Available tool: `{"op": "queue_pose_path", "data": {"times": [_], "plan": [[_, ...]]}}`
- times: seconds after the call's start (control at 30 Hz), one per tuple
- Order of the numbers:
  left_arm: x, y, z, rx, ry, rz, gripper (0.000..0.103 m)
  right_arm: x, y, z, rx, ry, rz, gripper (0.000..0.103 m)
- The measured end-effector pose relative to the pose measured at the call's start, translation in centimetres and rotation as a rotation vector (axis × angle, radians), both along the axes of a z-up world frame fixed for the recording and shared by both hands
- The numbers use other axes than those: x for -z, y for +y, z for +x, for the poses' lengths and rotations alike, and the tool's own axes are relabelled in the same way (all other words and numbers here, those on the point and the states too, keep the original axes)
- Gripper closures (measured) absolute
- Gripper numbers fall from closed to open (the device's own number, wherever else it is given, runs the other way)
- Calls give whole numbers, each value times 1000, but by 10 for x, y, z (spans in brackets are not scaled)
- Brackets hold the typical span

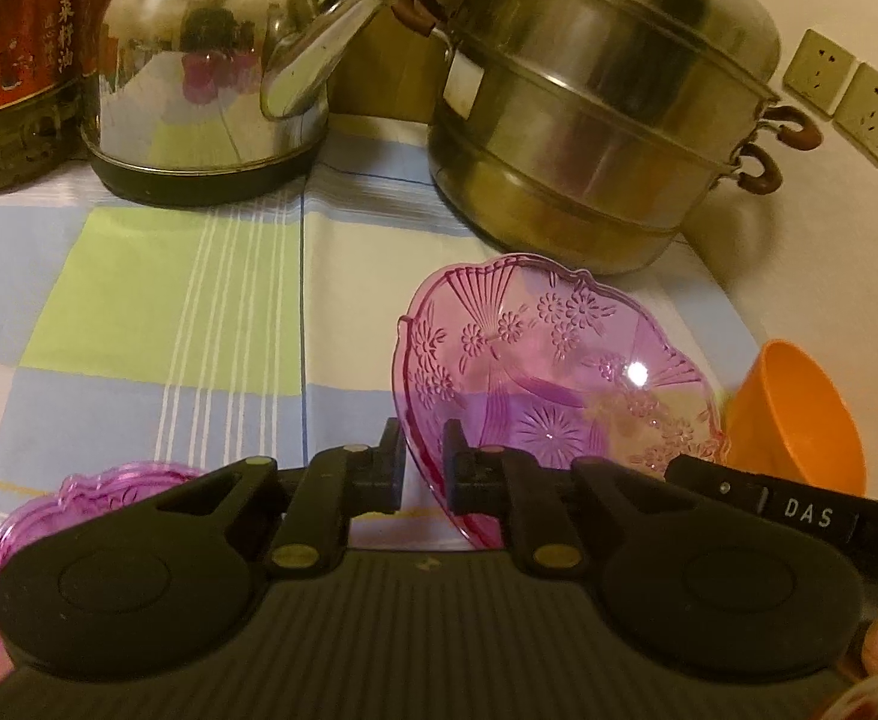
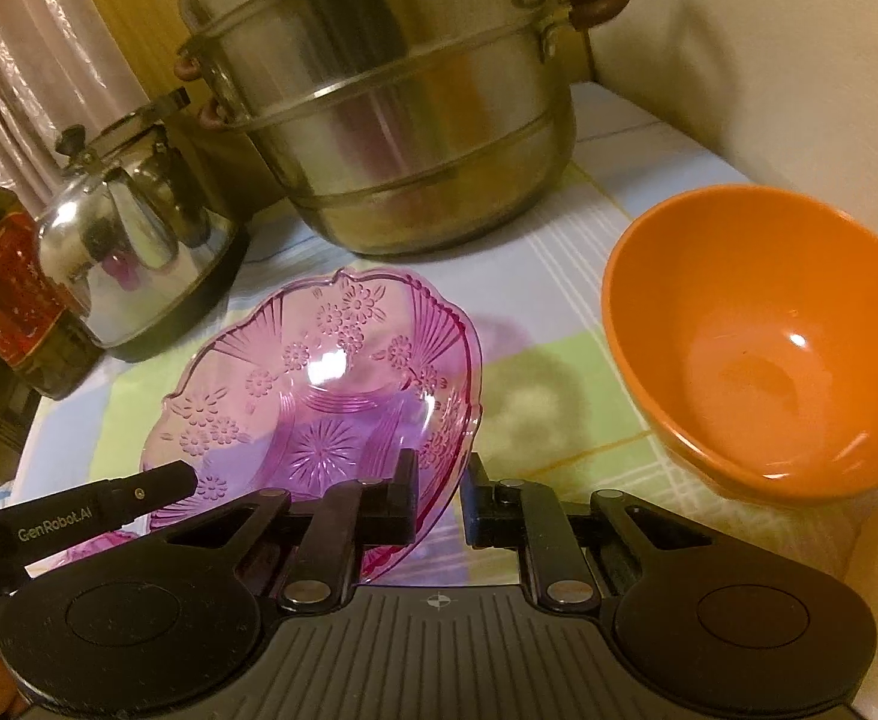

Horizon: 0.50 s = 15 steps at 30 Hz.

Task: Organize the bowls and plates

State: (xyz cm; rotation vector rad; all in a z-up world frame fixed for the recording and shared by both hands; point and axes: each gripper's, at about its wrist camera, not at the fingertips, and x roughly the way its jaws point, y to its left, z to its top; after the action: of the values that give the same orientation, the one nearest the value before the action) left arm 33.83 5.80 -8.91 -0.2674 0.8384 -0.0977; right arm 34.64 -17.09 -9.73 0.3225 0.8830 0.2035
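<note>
Left wrist view shows the pink glass plate [image 1: 559, 384] tilted off the checked worktop [image 1: 157, 300], its near rim pinched in the left claw [image 1: 424, 462]; the right claw [image 2: 442, 495] clamps the same plate's other rim. Lift evenly, both claws level, so the glass doesn't twist, and clear the orange bowl [image 2: 763, 348] beside it and the steamer pot [image 2: 391, 120] at the worktop's back edge.

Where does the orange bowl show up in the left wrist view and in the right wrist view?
Left wrist: the orange bowl is at the right edge, low, just right of the pink glass dish.
Right wrist: the orange bowl is large at the right, middle height.
Shared landmark: the steel steamer pot stands behind it in both.
</note>
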Motion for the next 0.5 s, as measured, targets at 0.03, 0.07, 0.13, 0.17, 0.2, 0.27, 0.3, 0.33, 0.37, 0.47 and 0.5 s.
{"op": "queue_pose_path", "data": {"times": [0.03,0.07,0.13,0.17,0.2,0.27,0.3,0.33,0.37,0.47,0.5], "plan": [[-3,0,-4,-2,-4,-4,92,-3,0,-3,-3,-7,-6,89],[-5,1,-9,-3,-8,-8,92,-6,-1,-7,-6,-13,-7,89],[-9,1,-18,-7,-13,-14,92,-12,-1,-15,-7,-18,-4,89],[-11,1,-23,-10,-14,-15,92,-14,-1,-20,-10,-20,-6,89],[-13,0,-28,-11,-15,-14,92,-15,-1,-24,-15,-22,-10,89],[-17,0,-40,-13,-15,-18,92,-18,-1,-34,-23,-22,-17,89],[-19,-1,-46,-14,-16,-18,92,-19,-2,-39,-25,-19,-18,89],[-21,-1,-53,-16,-18,-18,92,-20,-3,-45,-28,-15,-16,89],[-22,-2,-60,-17,-19,-19,92,-21,-4,-51,-30,-12,-14,89],[-27,-5,-82,-16,-17,-27,92,-26,-7,-72,-33,-6,-10,89],[-29,-6,-89,-15,-17,-28,92,-27,-8,-80,-33,-3,-10,89]]}}
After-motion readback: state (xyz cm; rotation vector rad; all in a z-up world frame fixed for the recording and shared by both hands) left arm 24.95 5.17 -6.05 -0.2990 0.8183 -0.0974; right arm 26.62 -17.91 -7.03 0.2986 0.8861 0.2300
